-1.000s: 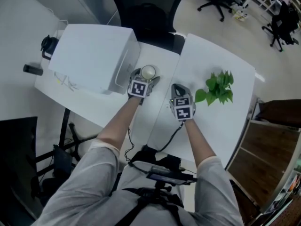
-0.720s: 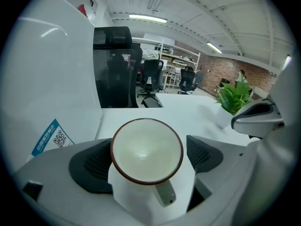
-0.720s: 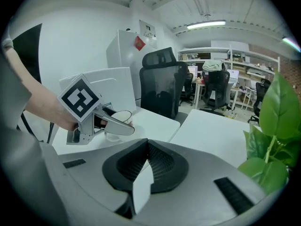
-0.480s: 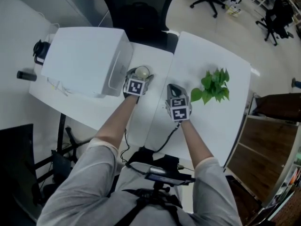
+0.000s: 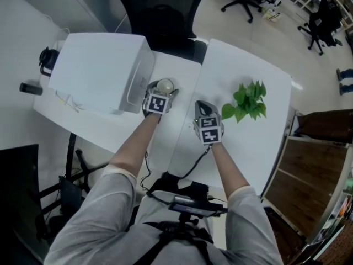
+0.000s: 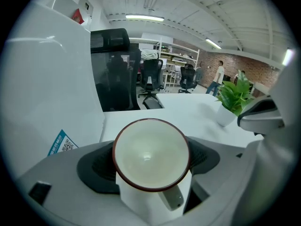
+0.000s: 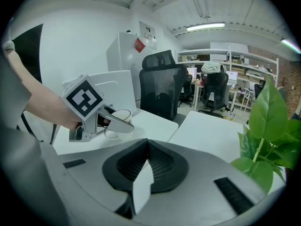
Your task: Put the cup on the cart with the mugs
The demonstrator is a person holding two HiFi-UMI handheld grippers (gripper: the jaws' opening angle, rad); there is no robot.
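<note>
Open office, two white desks pushed side by side, black chair [image 5: 160, 12] behind them. The cup [image 6: 150, 155] stands on the left desk [image 5: 138, 131] near its far right corner, just beside the white box [image 5: 96, 70]. My left gripper [image 5: 162, 90] has the cup between its jaws, which have just been closing. The pads flank it on both sides, but I don't see them pressing yet, so no grip afaict. The right gripper [image 7: 145, 169] idles w/ jaws together, empty, over the right desk's near left edge, potted plant [image 5: 245, 101] further along.

Step in hand: the pick-up. Next: finish the squeeze, check it holds, lift straight up clear of the box. The cart w/ mugs isn't in any view, so I'll have to turn and find it.
</note>
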